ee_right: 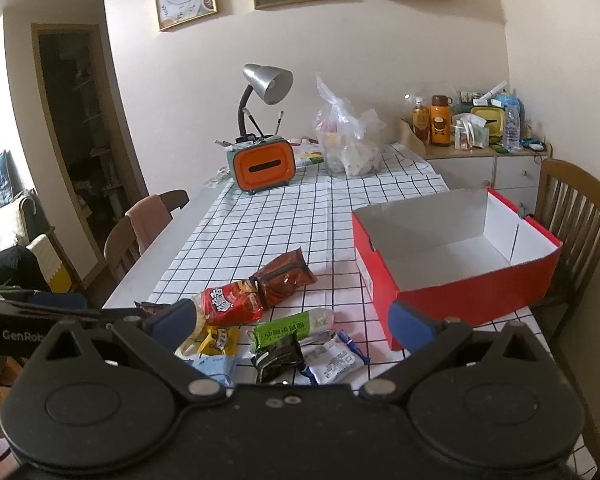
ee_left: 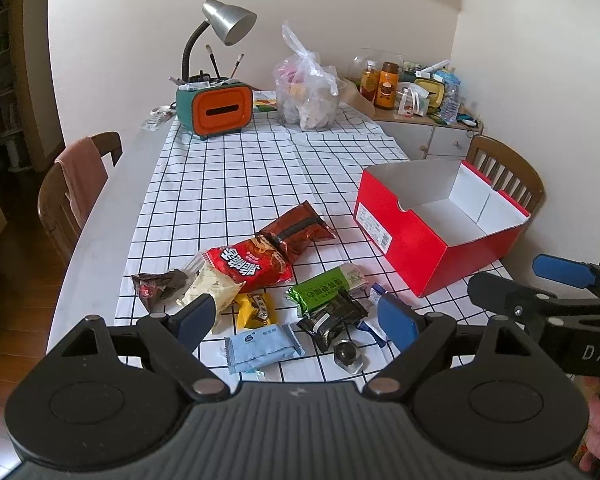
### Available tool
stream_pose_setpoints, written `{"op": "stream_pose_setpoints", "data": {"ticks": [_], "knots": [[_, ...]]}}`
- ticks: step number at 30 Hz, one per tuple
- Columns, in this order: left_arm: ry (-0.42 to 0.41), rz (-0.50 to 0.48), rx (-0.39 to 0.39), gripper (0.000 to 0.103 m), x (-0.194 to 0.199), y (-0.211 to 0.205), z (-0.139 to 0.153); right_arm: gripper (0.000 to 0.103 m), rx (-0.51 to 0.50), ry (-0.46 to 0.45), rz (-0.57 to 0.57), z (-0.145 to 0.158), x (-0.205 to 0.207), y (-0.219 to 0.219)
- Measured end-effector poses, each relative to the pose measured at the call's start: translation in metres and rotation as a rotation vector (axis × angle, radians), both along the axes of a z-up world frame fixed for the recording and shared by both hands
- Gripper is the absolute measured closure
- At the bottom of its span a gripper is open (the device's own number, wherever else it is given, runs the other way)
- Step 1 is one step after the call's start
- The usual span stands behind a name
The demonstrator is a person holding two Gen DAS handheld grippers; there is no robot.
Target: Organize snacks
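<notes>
Several snack packets lie in a heap on the checked tablecloth: a red packet [ee_left: 252, 266] [ee_right: 230, 304], a dark red-brown packet [ee_left: 298, 232] [ee_right: 286, 278], a green packet [ee_left: 326, 286] [ee_right: 290, 330], a black packet [ee_left: 332, 318], a yellow one [ee_left: 256, 310] and a light blue one [ee_left: 262, 346]. An open, empty red box [ee_left: 432, 216] [ee_right: 452, 256] stands to their right. My left gripper [ee_left: 298, 318] is open and empty, hovering above the near packets. My right gripper [ee_right: 292, 320] is open and empty, above the heap beside the box.
An orange and green tissue holder [ee_left: 220, 110] with a desk lamp [ee_left: 228, 20] and a clear plastic bag [ee_left: 306, 92] stand at the table's far end. Wooden chairs [ee_left: 74, 196] [ee_right: 576, 216] flank the table. A cabinet with bottles [ee_left: 416, 92] stands behind.
</notes>
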State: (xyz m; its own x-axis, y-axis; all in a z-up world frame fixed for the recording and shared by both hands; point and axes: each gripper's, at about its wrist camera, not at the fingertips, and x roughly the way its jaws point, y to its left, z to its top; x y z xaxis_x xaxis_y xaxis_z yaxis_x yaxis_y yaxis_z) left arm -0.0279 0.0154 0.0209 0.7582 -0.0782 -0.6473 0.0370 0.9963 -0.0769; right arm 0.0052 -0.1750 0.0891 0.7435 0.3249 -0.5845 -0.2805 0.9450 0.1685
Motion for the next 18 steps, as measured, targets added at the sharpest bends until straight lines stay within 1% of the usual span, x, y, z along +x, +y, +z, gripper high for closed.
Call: {"op": "stream_pose_setpoints", "data": {"ticks": [6, 10, 13, 18], "knots": [[0.002, 0.0, -0.001, 0.014, 0.0, 0.002, -0.002, 0.001, -0.011, -0.004, 0.029, 0.0, 0.001, 0.004], [0.0, -0.011, -0.006, 0.014, 0.002, 0.002, -0.004, 0.001, -0.051, -0.018, 0.042, 0.001, -0.001, 0.008], [-0.003, -0.015, 0.008, 0.014, 0.003, 0.001, -0.006, 0.001, -0.064, -0.017, 0.066, -0.001, 0.0, 0.01], [0.0, -0.002, 0.021, 0.014, 0.009, 0.001, -0.01, 0.001, -0.083, -0.016, 0.072, -0.005, 0.005, 0.01]]}}
